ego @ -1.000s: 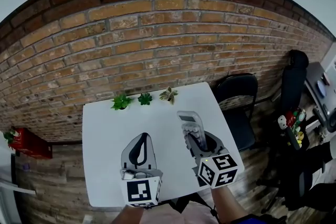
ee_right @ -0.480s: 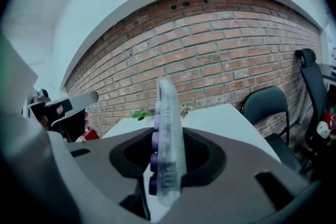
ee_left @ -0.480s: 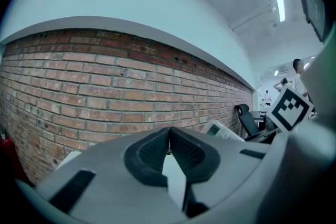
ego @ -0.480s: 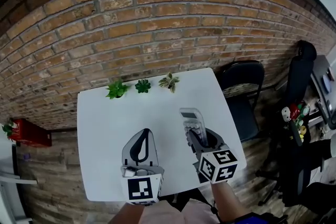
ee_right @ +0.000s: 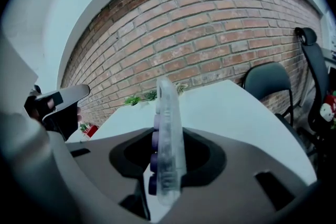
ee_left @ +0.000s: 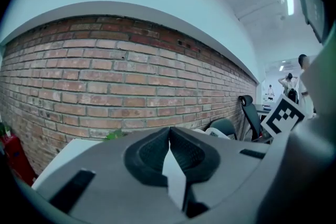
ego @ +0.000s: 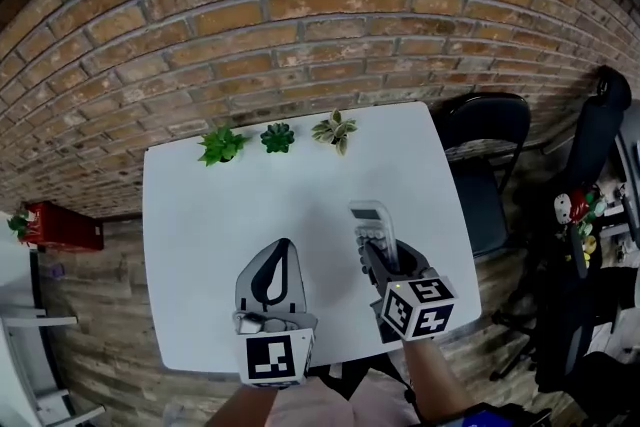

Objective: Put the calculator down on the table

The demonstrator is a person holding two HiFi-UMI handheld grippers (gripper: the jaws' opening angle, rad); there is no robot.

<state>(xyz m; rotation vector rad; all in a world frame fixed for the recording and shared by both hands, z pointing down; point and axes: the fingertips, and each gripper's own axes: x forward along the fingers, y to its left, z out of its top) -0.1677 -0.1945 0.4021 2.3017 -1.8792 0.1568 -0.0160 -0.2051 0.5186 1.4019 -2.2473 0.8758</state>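
Note:
A pale grey calculator (ego: 371, 225) with purple keys is held over the right half of the white table (ego: 215, 210), its display end pointing away from me. My right gripper (ego: 377, 255) is shut on its near end. In the right gripper view the calculator (ee_right: 167, 128) stands edge-on between the dark pads, keys facing left. My left gripper (ego: 282, 247) hovers over the table's front middle, shut, with its tips touching and nothing between them (ee_left: 169, 140).
Three small potted plants (ego: 278, 137) line the table's far edge against a brick wall. A black chair (ego: 488, 130) stands off the right side, and an office chair (ego: 603, 115) and clutter lie further right. A red object (ego: 60, 227) sits on the floor at left.
Both grippers have sunk toward the table, the right one further. The calculator stays clamped in the right gripper, and the left jaws stay together.

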